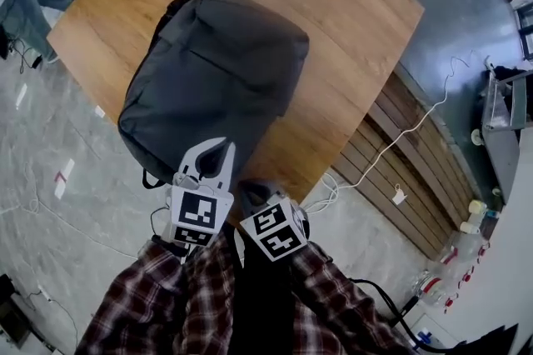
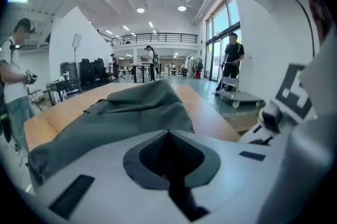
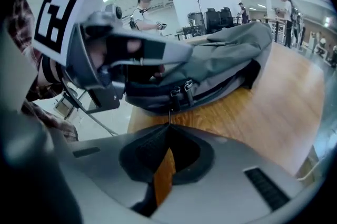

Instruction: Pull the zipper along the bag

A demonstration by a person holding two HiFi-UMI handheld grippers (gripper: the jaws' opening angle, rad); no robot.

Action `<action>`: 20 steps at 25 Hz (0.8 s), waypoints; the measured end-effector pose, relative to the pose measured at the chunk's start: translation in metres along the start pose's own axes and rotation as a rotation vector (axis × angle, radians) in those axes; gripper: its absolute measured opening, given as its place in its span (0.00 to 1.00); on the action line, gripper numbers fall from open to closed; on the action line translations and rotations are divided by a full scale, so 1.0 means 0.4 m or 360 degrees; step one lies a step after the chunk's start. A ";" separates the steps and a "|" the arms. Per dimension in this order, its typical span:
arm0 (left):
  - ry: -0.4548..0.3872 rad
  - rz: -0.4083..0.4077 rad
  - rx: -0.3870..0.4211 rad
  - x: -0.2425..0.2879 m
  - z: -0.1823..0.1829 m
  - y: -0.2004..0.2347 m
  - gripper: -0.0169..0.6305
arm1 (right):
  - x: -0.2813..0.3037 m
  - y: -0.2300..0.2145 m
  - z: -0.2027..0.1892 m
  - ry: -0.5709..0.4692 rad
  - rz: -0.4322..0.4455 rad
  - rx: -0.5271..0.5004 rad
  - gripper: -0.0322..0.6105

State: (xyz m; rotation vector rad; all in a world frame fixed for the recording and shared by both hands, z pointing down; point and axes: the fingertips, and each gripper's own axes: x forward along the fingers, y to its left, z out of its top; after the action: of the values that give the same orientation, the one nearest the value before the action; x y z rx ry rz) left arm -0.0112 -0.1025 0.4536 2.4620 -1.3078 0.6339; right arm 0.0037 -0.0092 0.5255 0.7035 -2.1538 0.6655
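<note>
Bag [image 1: 216, 70] grey soft fabric, on wooden table [image 1: 350, 20] | left gripper [image 2: 168, 132] jaws together | right gripper [image 3: 169, 126] pinching thin zipper cord [image 3: 169, 115]

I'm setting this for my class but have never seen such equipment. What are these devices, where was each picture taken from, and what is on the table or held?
No robot: a person holds a two-jaw tool in each hand. The head view looks down from a camera on the head; the gripper views come from cameras on the tools. A grey backpack lies on a wooden table. The left gripper has its jaws together at the backpack's near edge, nothing visible between them. The right gripper has its jaws closed on what looks like a thin zipper pull.
</note>
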 end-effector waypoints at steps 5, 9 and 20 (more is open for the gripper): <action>-0.0024 -0.0027 0.0183 -0.011 -0.091 -0.015 0.04 | 0.004 -0.021 -0.018 0.0060 -0.0123 -0.0241 0.06; -0.0010 -0.0077 0.0187 -0.010 -0.096 -0.014 0.04 | -0.002 -0.074 -0.006 0.0067 -0.0204 -0.0292 0.07; 0.0014 -0.0116 0.0164 0.022 -0.102 -0.041 0.04 | 0.004 -0.209 0.036 0.0090 -0.0229 -0.0311 0.08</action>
State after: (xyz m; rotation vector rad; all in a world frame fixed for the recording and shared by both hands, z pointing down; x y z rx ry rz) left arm -0.0032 -0.0820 0.4927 2.5729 -1.2045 0.7096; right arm 0.0510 -0.0784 0.5377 0.7167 -2.0599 0.3883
